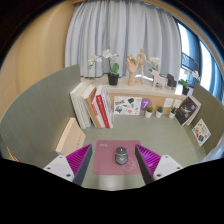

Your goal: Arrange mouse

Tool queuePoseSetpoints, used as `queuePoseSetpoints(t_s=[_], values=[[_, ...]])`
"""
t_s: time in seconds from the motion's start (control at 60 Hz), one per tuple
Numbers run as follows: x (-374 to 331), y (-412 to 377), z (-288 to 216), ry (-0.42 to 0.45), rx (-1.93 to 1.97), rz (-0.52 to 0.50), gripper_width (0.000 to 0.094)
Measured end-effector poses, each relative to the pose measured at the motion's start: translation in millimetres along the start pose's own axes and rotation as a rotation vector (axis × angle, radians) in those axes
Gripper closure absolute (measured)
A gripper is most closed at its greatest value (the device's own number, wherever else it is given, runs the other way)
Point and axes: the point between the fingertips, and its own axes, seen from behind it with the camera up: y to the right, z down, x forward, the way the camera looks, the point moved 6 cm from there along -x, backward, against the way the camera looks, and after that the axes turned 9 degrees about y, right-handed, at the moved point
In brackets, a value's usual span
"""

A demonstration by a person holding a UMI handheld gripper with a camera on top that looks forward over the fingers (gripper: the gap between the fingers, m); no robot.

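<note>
Gripper [113, 160] was spread open w/ a small grey mouse [121, 155] sitting btwn the fingers on a pink mat [108, 170], gaps both sides. Beyond: wooden shelf unit [150, 98] held upright books [93, 106], cards, small plants on top. Green desk [40, 125]; white curtains [120, 35] and window behind.

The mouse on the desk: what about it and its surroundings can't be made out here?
- Mouse, gripper view: too small to show its buttons, cable or facing. It stands between the open fingers of the hand-held gripper, a gap at each side.
- Books: spine titles too small to read.
- Shelf items: small and blurred, hard to identify.
- Desk: its near edge is hidden behind the fingers.
</note>
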Motion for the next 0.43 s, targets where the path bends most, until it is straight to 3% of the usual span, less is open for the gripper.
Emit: queuePoseSetpoints(t_s=[0.433], values=[[-28.9, 32.9, -7.0, 0.013, 0.024, 0.05, 0.0071]])
